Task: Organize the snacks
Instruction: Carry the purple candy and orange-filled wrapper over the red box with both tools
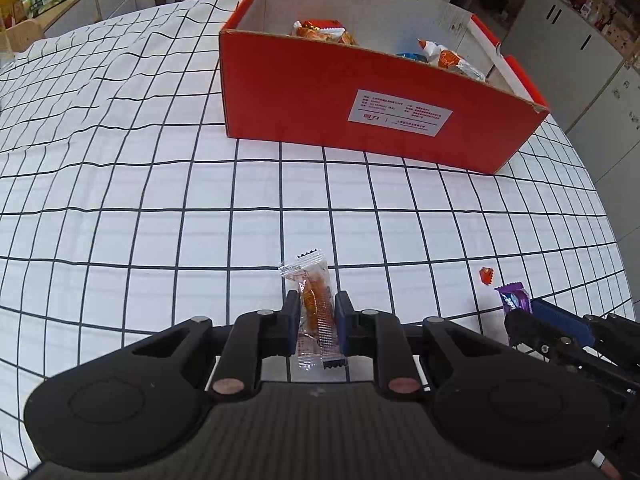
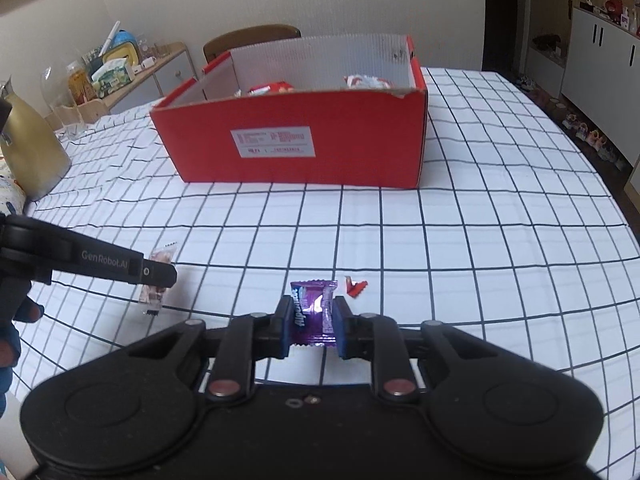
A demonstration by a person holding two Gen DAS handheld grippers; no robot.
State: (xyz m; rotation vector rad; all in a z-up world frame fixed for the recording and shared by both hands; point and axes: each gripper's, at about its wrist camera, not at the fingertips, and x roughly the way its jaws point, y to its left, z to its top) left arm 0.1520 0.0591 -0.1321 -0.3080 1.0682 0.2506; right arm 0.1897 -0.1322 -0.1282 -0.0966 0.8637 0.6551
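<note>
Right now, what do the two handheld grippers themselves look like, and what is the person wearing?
Both the left gripper and the right gripper are matte black plastic, with rounded bodies, hinged linkage arms with silver pins, and dark blue pads. White GenRobot.AI lettering runs along the left gripper's side. At the picture's edge, only a dark blue sleeve shows.

1 red box (image 2: 296, 140), approx 3 snack packs visible inside. 2 grippers, 1 snack each: clear pack (image 1: 314, 304), purple candy (image 2: 310, 312). 1 red wrapper scrap (image 2: 355, 287) near tabletop's front edge.
</note>
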